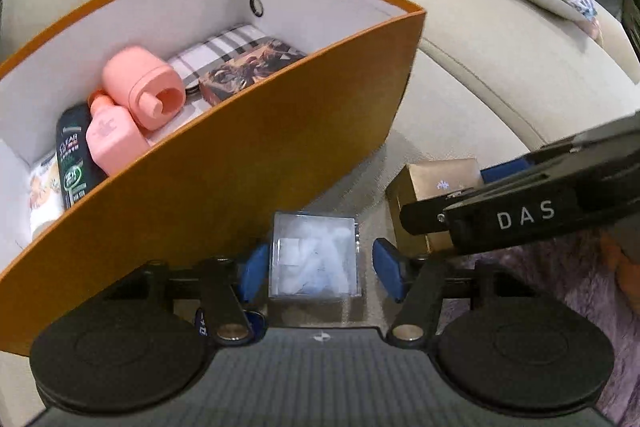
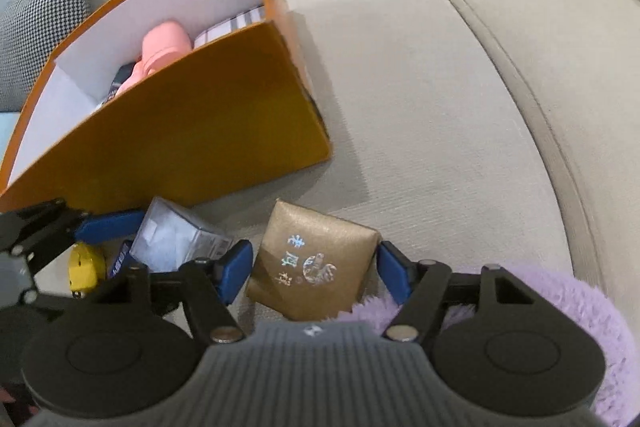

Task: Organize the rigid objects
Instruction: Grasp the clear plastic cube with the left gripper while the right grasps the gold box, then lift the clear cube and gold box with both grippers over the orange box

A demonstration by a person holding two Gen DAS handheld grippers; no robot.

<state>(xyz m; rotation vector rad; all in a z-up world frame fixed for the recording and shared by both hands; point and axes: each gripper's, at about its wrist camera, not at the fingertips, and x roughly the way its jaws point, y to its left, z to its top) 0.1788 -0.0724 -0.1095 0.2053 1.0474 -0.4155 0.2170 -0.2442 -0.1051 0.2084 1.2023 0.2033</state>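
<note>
Both grippers point steeply down at the sofa seat (image 2: 420, 99), each straddling one item in front of the orange box (image 1: 224, 163).

Left gripper (image 1: 316, 269): jaws apart, blue pads on either side of the clear case (image 1: 314, 259). A gap shows at the right pad; the left pad looks close to the case wall, contact not confirmed. No grip yet.

Right gripper (image 2: 316, 269): jaws apart around the gold box (image 2: 312, 263). Both pads stand just beside its sides; whether they press cannot be told. The gold box lies tilted, its near edge against a purple fuzzy throw (image 2: 560, 311).

The orange box sits to the far left, already holding a pink bottle (image 1: 112, 135), a pink round item (image 1: 144, 91), a dark bottle (image 1: 72, 155) and a flat printed box (image 1: 252, 67).

Risks, as judged:
- The clear case has smooth walls; an off-centre close could make it slip or spin out.
- The gold box is askew to the pads; closing may catch corners and twist it.
- The two grippers work side by side; lifting together risks a collision.
- The orange box's near wall is tall; a low carry could strike it and shift the box.
- A yellow item (image 2: 82, 269) lies near the left gripper and could be knocked.
</note>
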